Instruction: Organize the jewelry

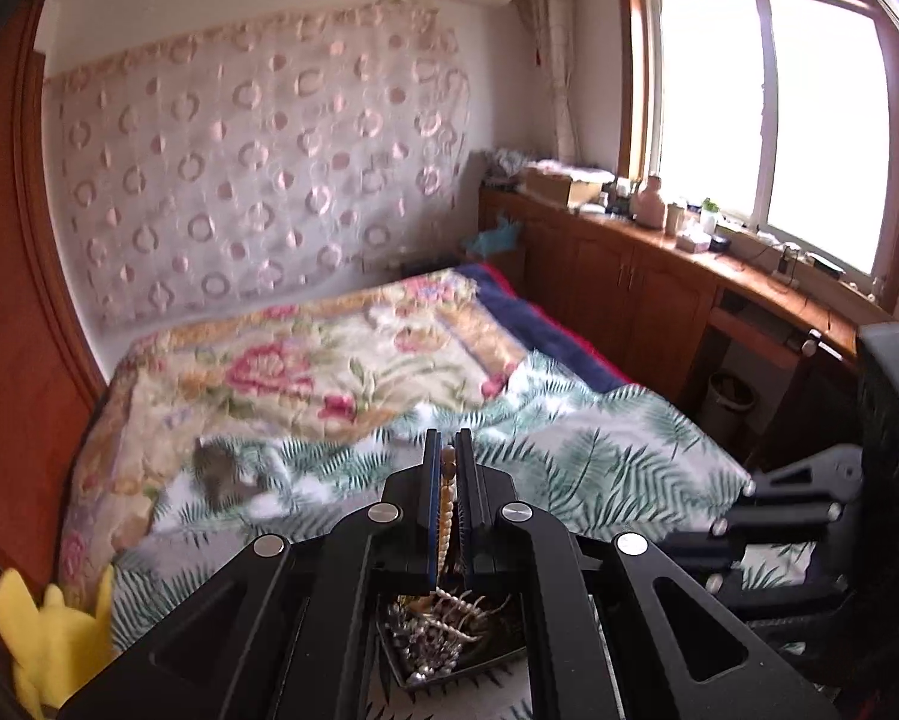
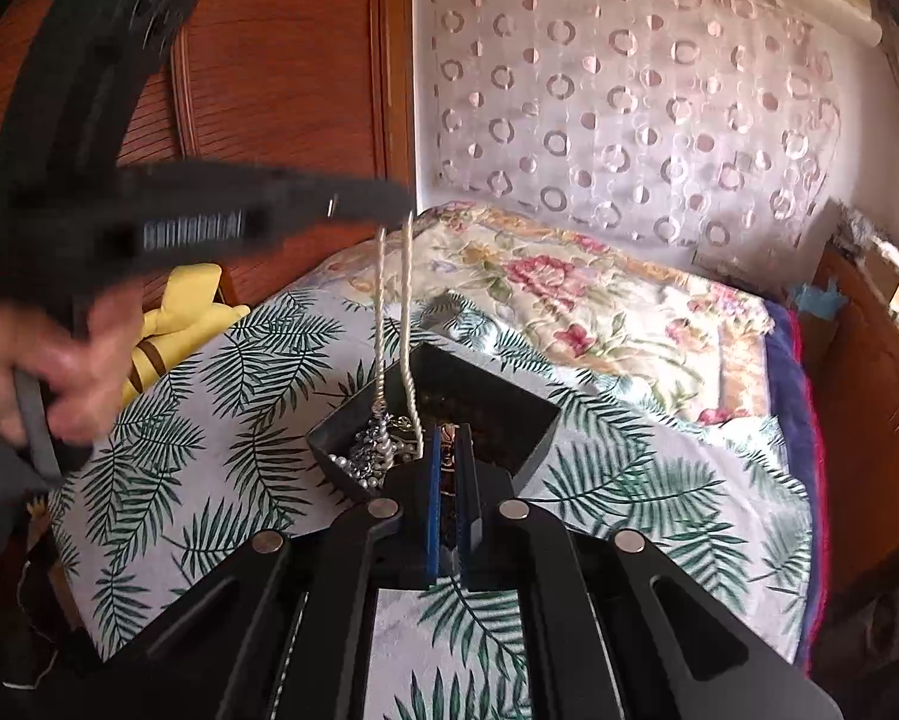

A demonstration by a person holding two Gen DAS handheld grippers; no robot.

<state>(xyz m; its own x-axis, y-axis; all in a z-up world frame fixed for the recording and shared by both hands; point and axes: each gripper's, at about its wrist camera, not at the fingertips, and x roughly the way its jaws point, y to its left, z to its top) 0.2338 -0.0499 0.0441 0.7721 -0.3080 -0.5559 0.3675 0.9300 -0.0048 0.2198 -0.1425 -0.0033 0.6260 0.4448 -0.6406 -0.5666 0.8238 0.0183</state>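
A black tray (image 2: 533, 420) of tangled silver and pearl jewelry (image 2: 371, 450) sits on the leaf-print bedspread; it also shows low in the left wrist view (image 1: 413, 675). My left gripper (image 1: 447, 450) is shut on a pearl necklace (image 1: 446, 516) and holds it high above the tray. In the right wrist view the left gripper (image 2: 389, 204) is blurred at upper left, and the necklace (image 2: 406, 324) hangs from it in two strands down into the tray. My right gripper (image 2: 448, 429) is nearly shut at the tray's near edge, with nothing clearly held.
The bed carries a leaf-print sheet (image 2: 209, 432) and a floral blanket (image 1: 305, 360). A yellow plush toy (image 1: 47, 642) lies at the bed's left edge. A wooden wardrobe (image 2: 281, 60) stands left, and a wooden counter (image 1: 689, 264) with bottles runs under the window.
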